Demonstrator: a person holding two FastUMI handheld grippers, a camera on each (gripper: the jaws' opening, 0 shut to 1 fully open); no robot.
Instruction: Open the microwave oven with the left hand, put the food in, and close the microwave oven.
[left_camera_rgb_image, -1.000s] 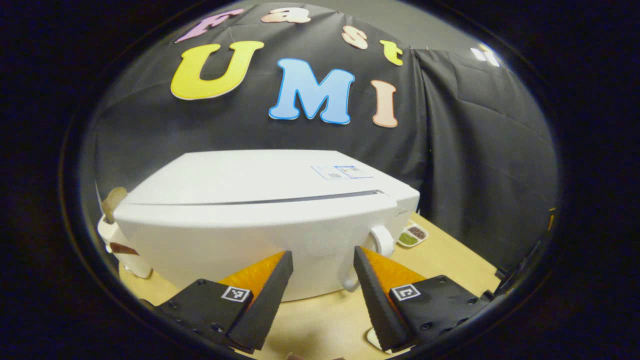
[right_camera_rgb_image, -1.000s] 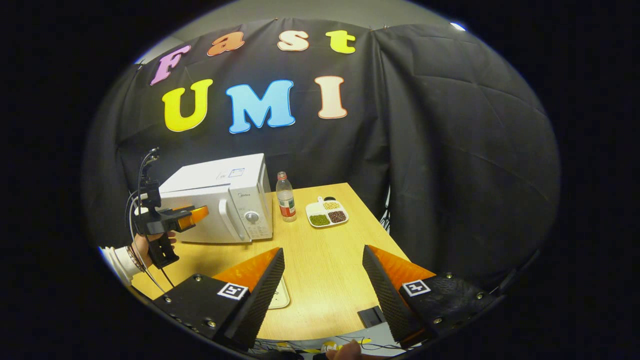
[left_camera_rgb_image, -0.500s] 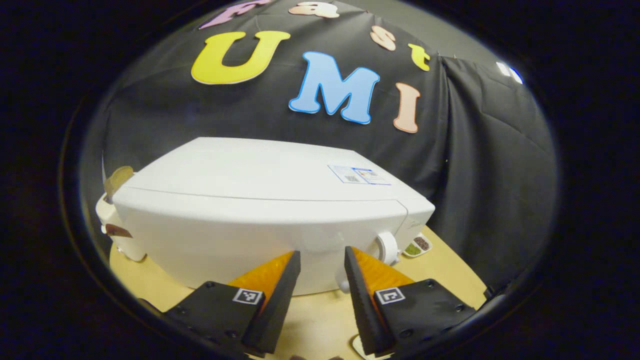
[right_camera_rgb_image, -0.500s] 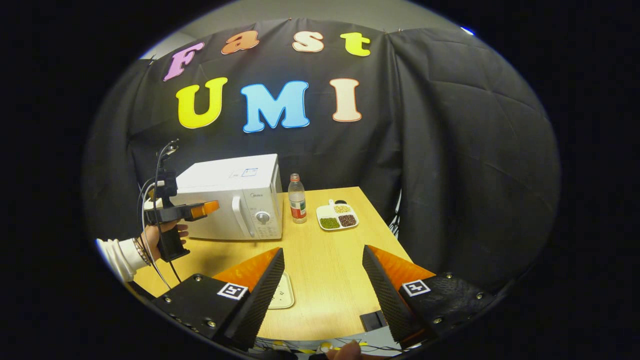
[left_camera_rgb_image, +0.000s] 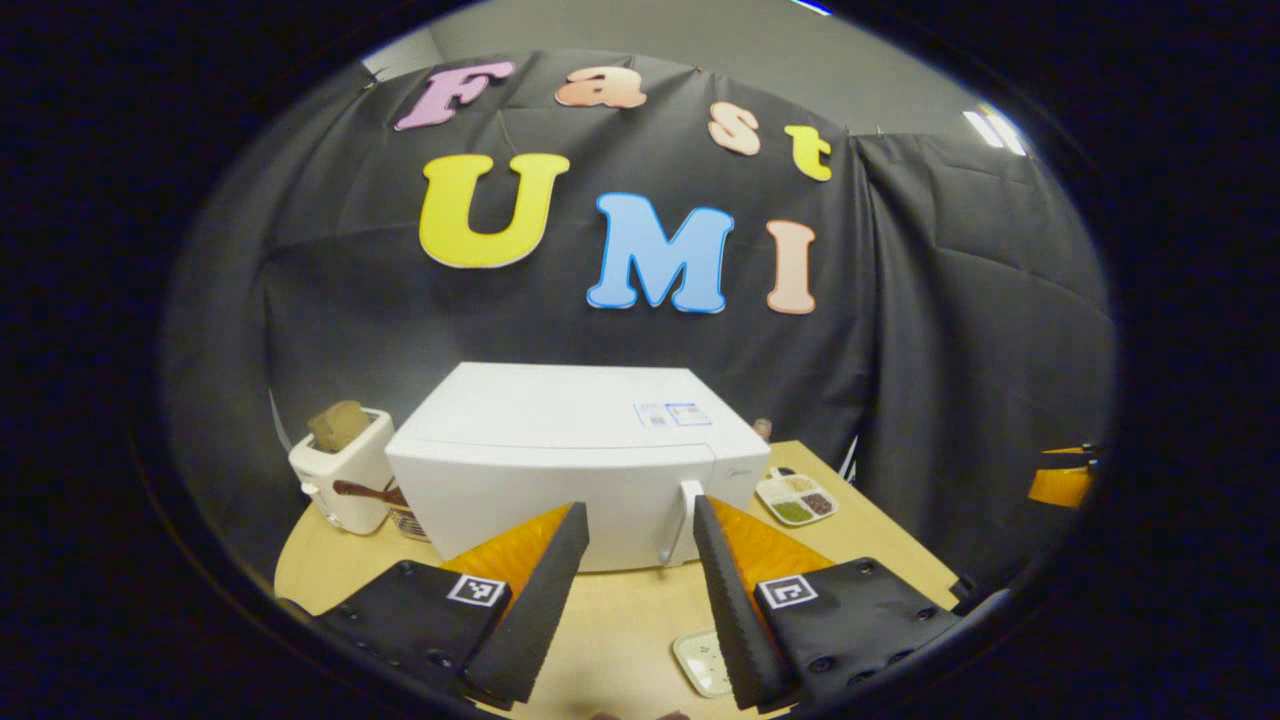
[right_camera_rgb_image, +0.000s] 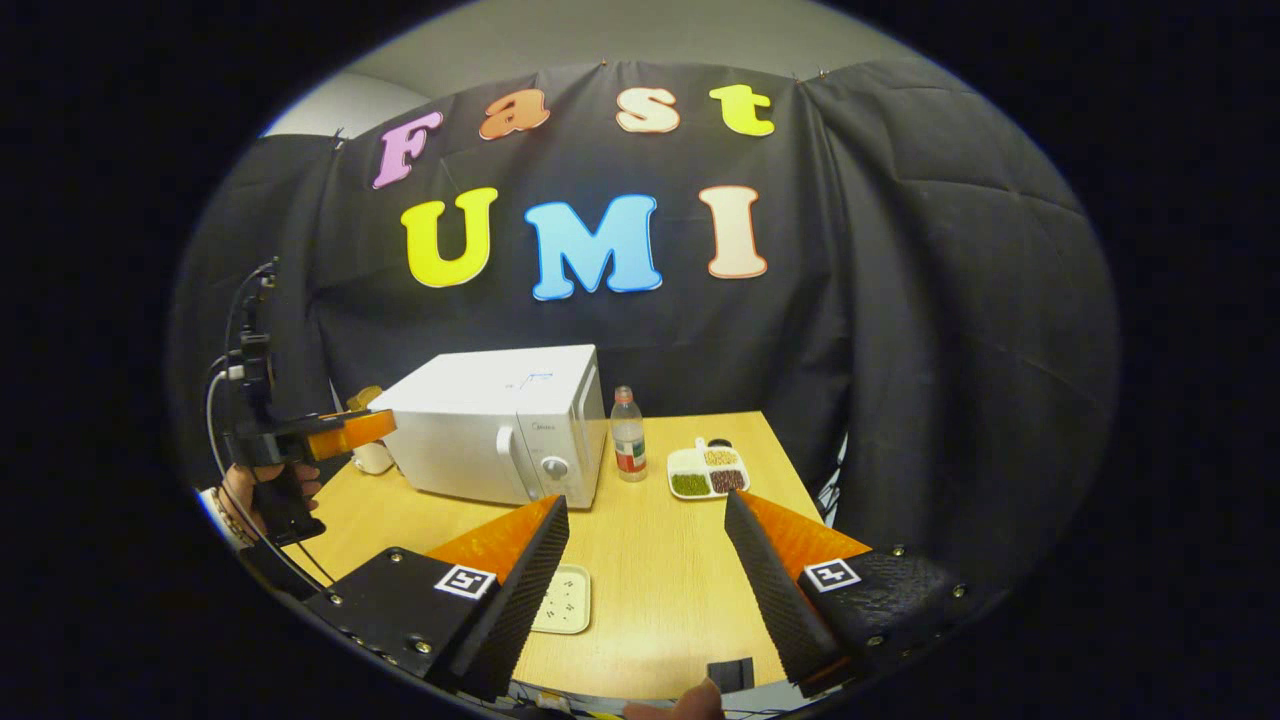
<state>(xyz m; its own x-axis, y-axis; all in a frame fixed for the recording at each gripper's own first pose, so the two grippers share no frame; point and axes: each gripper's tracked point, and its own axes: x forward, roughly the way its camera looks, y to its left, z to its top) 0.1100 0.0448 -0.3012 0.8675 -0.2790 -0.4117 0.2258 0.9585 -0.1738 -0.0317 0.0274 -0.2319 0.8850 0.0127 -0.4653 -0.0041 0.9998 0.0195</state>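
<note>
The white microwave (left_camera_rgb_image: 560, 470) stands on the wooden table (left_camera_rgb_image: 620, 620) with its door shut and its handle (left_camera_rgb_image: 680, 520) at the door's right side. My left gripper (left_camera_rgb_image: 640, 590) hovers open in front of it, well back from the door, with nothing between its fingers. In the right gripper view the microwave (right_camera_rgb_image: 500, 430) is at the far left of the table, and the left gripper (right_camera_rgb_image: 350, 432) hangs to its left, held by a hand (right_camera_rgb_image: 265, 490). A small pale tray (right_camera_rgb_image: 565, 598) lies near the table's front edge. Just above and beside that tray, my right gripper (right_camera_rgb_image: 645, 590) is open and empty.
A plastic bottle (right_camera_rgb_image: 628, 450) and a divided dish of beans (right_camera_rgb_image: 705, 472) stand right of the microwave. A white toaster (left_camera_rgb_image: 345, 480) with bread sits at its left. A small black object (right_camera_rgb_image: 730, 672) lies at the table's front edge. Black cloth walls close the back and right.
The microwave door was slightly ajar a second ago and is shut now. My left gripper has drawn back from it, and the right gripper's view has also pulled back.
</note>
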